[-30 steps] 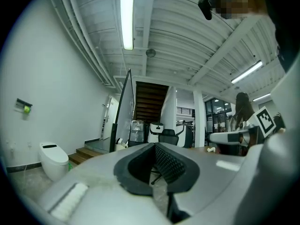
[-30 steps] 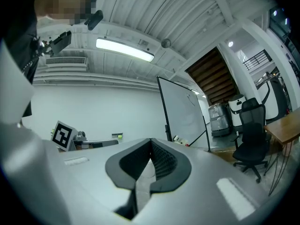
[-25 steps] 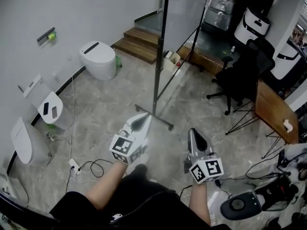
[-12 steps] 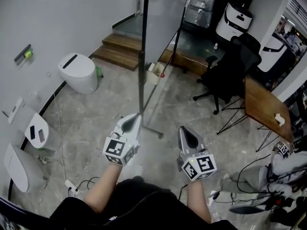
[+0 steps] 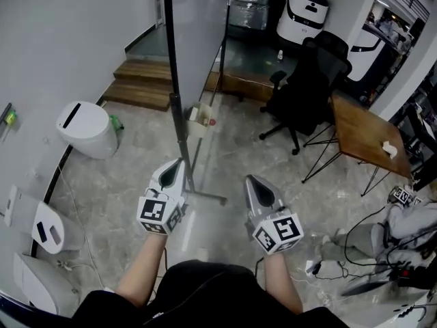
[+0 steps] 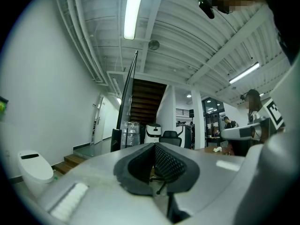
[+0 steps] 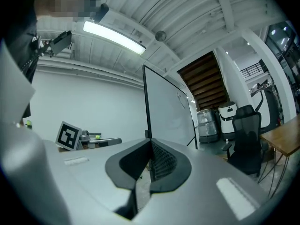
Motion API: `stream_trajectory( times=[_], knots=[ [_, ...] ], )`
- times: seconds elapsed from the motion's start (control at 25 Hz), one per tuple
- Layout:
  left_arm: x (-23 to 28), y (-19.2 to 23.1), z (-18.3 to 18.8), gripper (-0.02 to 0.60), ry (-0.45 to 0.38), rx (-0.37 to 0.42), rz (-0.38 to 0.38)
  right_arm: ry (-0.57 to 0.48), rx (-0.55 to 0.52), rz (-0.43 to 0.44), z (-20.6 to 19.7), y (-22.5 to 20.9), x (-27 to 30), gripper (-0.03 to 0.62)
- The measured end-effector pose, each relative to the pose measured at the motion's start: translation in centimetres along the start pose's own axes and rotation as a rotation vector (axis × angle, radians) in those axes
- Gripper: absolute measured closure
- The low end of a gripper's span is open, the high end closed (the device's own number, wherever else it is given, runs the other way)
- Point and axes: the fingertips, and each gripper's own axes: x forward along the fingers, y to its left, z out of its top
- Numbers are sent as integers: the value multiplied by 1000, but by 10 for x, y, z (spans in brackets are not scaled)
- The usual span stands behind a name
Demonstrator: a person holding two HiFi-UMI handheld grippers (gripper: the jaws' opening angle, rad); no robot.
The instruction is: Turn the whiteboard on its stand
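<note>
The left gripper [image 5: 179, 162] and right gripper [image 5: 248, 178] are held before the whiteboard [image 5: 198, 39] on its stand [image 5: 175, 80], fingers closed on nothing.

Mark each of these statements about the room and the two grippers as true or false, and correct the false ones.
1. The left gripper has its jaws shut on nothing. True.
2. The right gripper is clamped on the frame of the whiteboard. False: its jaws are shut and empty, and it is apart from the board.
3. The whiteboard lies flat on the floor. False: it stands upright on its stand.
4. A black office chair stands beside a wooden table. True.
</note>
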Motion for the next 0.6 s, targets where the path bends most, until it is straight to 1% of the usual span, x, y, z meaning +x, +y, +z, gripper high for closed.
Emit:
stream_trajectory(
  times=[0.24,0.48,0.6],
  knots=[
    [30,24,0,578,2,4,-36,-1,-6,-38,0,-10,28,589],
    [54,33,-6,578,9,24,-25,-11,1,-56,-1,-26,32,589],
    [64,34,-13,577,19,26,-1,-10,1,-57,-4,-37,31,589]
  ],
)
